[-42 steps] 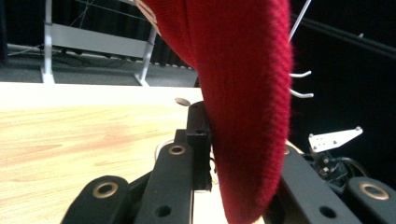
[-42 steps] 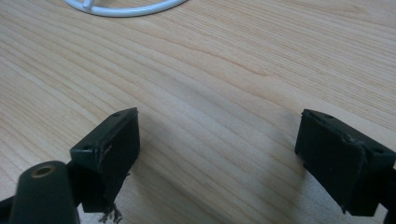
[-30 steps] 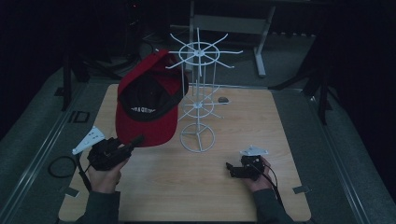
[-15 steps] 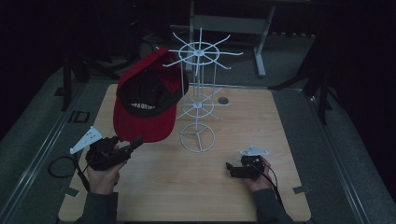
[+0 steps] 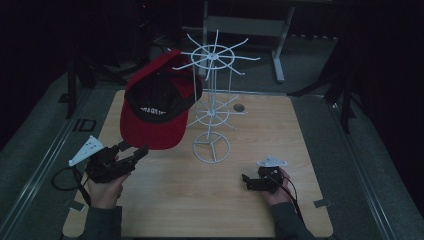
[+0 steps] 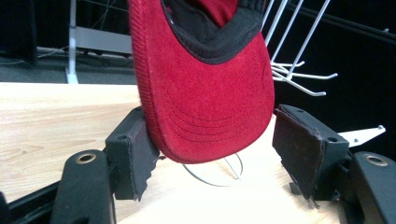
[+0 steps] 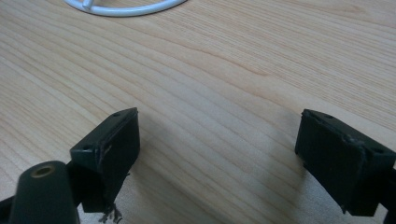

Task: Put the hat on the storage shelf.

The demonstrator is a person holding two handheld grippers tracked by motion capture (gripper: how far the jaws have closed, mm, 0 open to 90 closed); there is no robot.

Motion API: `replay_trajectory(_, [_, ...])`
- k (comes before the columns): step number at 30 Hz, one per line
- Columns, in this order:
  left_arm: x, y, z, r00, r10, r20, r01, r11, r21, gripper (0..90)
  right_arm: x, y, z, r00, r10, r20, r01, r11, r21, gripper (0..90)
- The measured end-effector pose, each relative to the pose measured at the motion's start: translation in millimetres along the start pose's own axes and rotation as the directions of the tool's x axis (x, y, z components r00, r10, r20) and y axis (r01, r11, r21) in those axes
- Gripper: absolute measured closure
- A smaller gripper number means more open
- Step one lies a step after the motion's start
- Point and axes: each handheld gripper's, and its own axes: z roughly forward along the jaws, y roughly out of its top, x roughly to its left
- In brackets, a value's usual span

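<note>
The red cap [image 5: 161, 107] hung on the white wire rack [image 5: 212, 107], at about ten o'clock from the rack's base. The left gripper [image 5: 141, 152] sat at the cap's six o'clock; its jaws had just been opening, the brim [image 6: 210, 102] between them, seemingly brushing one pad. The right gripper [image 5: 246, 181] rested open on the table [image 5: 300, 130].

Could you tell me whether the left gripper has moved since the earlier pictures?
Yes. The left gripper has drawn slightly back from the red cap toward the table's near edge, its jaws having just opened off the brim.
</note>
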Motion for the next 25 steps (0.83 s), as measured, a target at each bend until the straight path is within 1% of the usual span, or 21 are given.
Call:
replay_trajectory(4, [1.3,0.8,-1.6,0.9995,-0.005,-0.030,0.005,1.0000,-0.007,26.6,0.0,0.0,0.0,1.0000,0.000,0.000,0.000,1.000,0.000,13.7])
replay_trajectory(13, [3.1,2.5,-3.5,0.9972,-0.019,-0.073,0.018,0.9998,-0.013,15.9,0.0,0.0,0.0,1.0000,0.000,-0.001,0.000,1.000,0.000,13.8])
replay_trajectory(18, [2.8,2.9,-3.7,0.9956,-0.019,-0.092,0.018,0.9997,-0.014,13.6,0.0,0.0,0.0,1.0000,0.000,-0.001,0.000,1.000,0.000,13.7])
replay_trajectory(19, [3.0,2.9,-3.6,0.9961,-0.017,-0.087,0.016,0.9998,-0.013,13.3,0.0,0.0,0.0,1.0000,0.000,-0.001,0.000,1.000,0.000,13.7])
replay_trajectory(21, [2.8,3.0,-3.6,0.9950,-0.013,-0.099,0.012,0.9999,-0.011,12.9,0.0,0.0,0.0,1.0000,0.000,-0.001,0.000,1.000,0.000,13.7])
replay_trajectory(25, [3.2,3.6,-3.4,0.9947,-0.008,-0.102,0.007,0.9999,-0.011,12.8,0.0,0.0,0.0,1.0000,0.000,-0.001,0.000,1.000,0.000,13.7])
